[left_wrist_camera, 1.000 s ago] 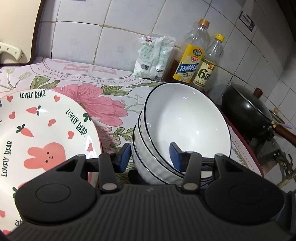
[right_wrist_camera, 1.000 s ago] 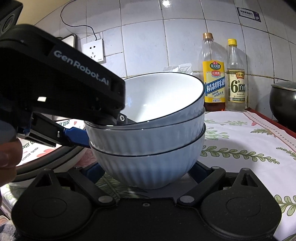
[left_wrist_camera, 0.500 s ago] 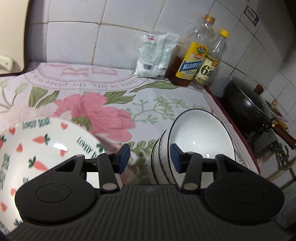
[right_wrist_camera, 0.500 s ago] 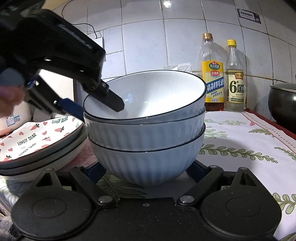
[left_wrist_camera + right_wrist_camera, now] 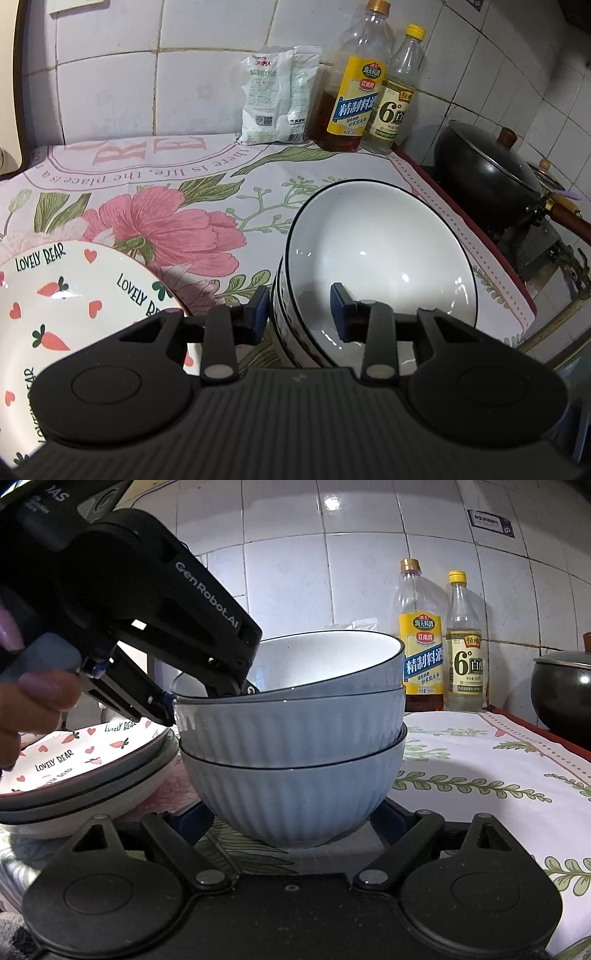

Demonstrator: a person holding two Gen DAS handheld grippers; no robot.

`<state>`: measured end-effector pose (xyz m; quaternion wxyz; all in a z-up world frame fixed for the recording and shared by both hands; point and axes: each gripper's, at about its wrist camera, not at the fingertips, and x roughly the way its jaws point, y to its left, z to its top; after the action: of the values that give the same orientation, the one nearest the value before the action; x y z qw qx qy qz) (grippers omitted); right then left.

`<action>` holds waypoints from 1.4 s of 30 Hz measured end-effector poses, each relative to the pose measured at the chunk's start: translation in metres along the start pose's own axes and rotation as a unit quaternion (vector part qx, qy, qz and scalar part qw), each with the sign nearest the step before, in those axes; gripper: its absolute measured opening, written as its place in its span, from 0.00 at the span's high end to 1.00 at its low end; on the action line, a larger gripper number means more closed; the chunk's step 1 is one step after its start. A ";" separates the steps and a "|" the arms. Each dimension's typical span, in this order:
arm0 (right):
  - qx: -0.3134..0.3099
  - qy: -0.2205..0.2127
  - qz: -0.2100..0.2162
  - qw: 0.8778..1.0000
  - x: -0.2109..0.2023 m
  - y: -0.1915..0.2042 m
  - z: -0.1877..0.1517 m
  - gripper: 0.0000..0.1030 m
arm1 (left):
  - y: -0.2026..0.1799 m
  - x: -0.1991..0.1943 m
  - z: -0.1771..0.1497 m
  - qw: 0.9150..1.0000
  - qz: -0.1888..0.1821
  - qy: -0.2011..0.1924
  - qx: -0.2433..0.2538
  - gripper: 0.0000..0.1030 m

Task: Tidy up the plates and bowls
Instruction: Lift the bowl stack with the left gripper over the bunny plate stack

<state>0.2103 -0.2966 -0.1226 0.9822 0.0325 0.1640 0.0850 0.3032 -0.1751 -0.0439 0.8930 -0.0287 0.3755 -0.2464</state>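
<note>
**Bowl stack straddled by both grippers on floral counter**

White wall tiles back a counter covered by a floral tablecloth (image 5: 177,221). Against the wall stand a white packet (image 5: 279,94), a yellow-labelled bottle holding brown liquid (image 5: 356,85) and a clear bottle marked "6°" (image 5: 397,99). A lidded black wok (image 5: 487,177) sits beyond the cloth's right edge.

Three nested white ribbed bowls with dark rims form the bowl stack (image 5: 295,746), standing on the cloth. The top bowl (image 5: 380,254) sits tilted in the one below (its left rim lower in the right wrist view).

Just left of the bowls lies a pile of plates (image 5: 85,771); the uppermost is the "LOVELY BEAR" plate (image 5: 74,295), printed with hearts and carrots.

The left gripper (image 5: 299,314) comes down at the top bowl's left rim with its jaws spread: one finger outside the stack, one inside the bowl. Whether the pads touch the rim cannot be told. The person's hand (image 5: 29,698) holds its handle.

The right gripper (image 5: 291,818) lies low at the stack's base, jaws spread wide, one blue pad on each side of the bottom bowl. Contact cannot be confirmed.
</note>
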 end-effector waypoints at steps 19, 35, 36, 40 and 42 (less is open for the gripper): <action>0.013 -0.009 -0.005 1.000 -0.005 -0.003 0.003 0.10 | -0.018 -0.014 -0.015 0.997 0.010 -0.052 0.062 0.67; -0.031 -0.006 -0.003 1.000 -0.054 0.037 0.062 0.10 | -0.014 -0.112 -0.011 0.992 -0.010 -0.105 0.067 0.67; -0.035 -0.006 -0.002 0.999 -0.058 0.044 0.067 0.10 | -0.011 -0.122 -0.011 0.992 -0.009 -0.110 0.065 0.67; -0.050 -0.009 0.008 0.999 -0.071 0.068 0.084 0.10 | 0.003 -0.157 -0.011 0.991 -0.004 -0.123 0.056 0.67; -0.056 -0.009 0.015 0.998 -0.076 0.082 0.091 0.10 | 0.010 -0.172 -0.011 0.990 0.002 -0.127 0.057 0.67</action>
<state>0.1565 -0.2330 -0.0048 0.9825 -0.0190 0.1498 0.1087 0.1971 -0.0855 0.0590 0.9341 -0.0085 0.2445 -0.2600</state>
